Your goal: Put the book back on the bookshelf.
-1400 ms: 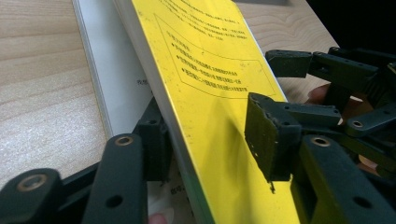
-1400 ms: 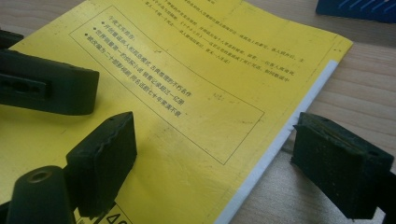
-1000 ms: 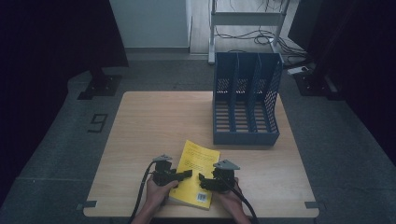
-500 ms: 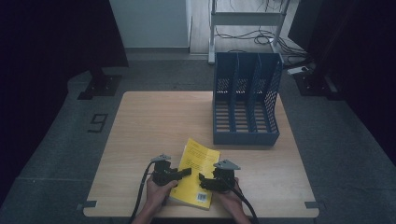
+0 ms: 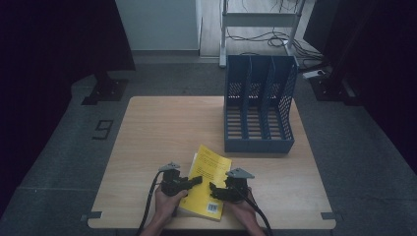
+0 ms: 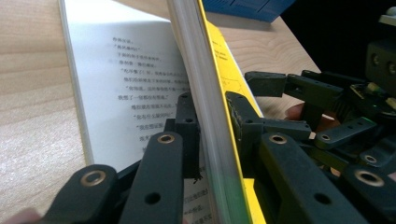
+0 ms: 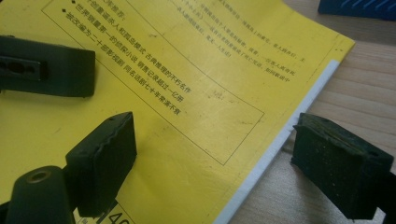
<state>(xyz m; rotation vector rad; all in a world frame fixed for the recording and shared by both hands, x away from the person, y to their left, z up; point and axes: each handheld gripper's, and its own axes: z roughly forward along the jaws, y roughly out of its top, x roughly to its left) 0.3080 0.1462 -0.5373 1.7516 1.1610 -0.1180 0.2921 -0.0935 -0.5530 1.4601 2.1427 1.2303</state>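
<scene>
A yellow paperback book (image 5: pixel 209 169) lies near the table's front edge. My left gripper (image 5: pixel 196 181) comes at its left side. In the left gripper view its jaws have just been closing, and my left gripper (image 6: pixel 210 107) is shut on the book (image 6: pixel 205 56). One pad is under the page block and one is on the yellow cover. A white printed page (image 6: pixel 121 70) lies flat on the wood beside it. My right gripper (image 7: pixel 222 158) stands open. Its left pad hovers over the cover (image 7: pixel 187 60) and its right pad is past the book's edge, over the table (image 7: pixel 364 93).
A blue three-slot file rack (image 5: pixel 258 105) stands at the back right of the wooden table (image 5: pixel 162 128). Its near corner (image 7: pixel 359 7) shows in the right gripper view. Both hands hold the grippers at the front edge. The floor beyond the table is dark.
</scene>
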